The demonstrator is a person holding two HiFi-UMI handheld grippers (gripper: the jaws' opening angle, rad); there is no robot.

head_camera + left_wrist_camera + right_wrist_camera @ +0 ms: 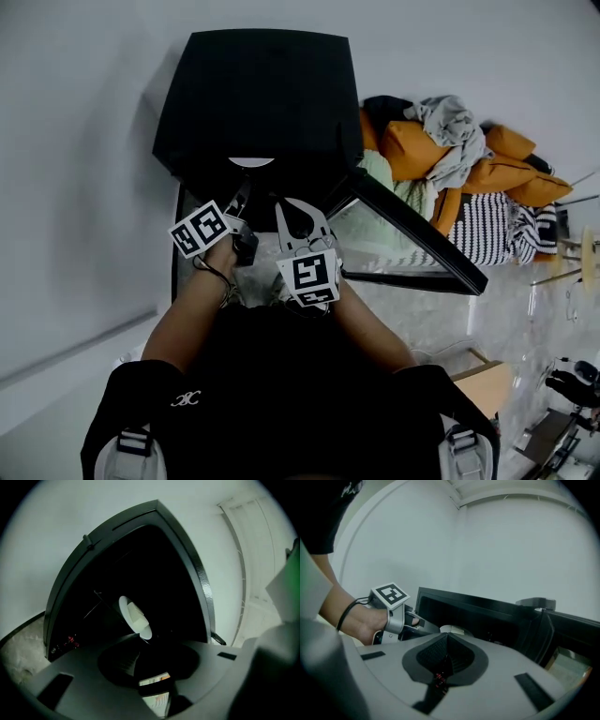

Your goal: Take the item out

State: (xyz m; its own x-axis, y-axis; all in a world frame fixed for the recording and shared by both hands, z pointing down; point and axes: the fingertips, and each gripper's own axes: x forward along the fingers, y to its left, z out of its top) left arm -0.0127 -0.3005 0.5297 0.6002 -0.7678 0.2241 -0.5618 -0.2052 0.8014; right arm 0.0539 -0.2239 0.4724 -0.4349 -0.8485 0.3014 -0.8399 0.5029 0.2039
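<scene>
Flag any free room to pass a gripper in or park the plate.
Free: the flat black top of the microwave, and the dark cavity above the white plate. Crowded: the opening's mouth, where left gripper and right gripper sit side by side. Beyond the open door, the heap of clothes.

A black microwave [258,94] with a white plate [124,607] inside; beside it, orange cushions [412,145], grey cloth [450,122] and black-and-white striped fabric [487,234], against a white wall [75,141].
</scene>
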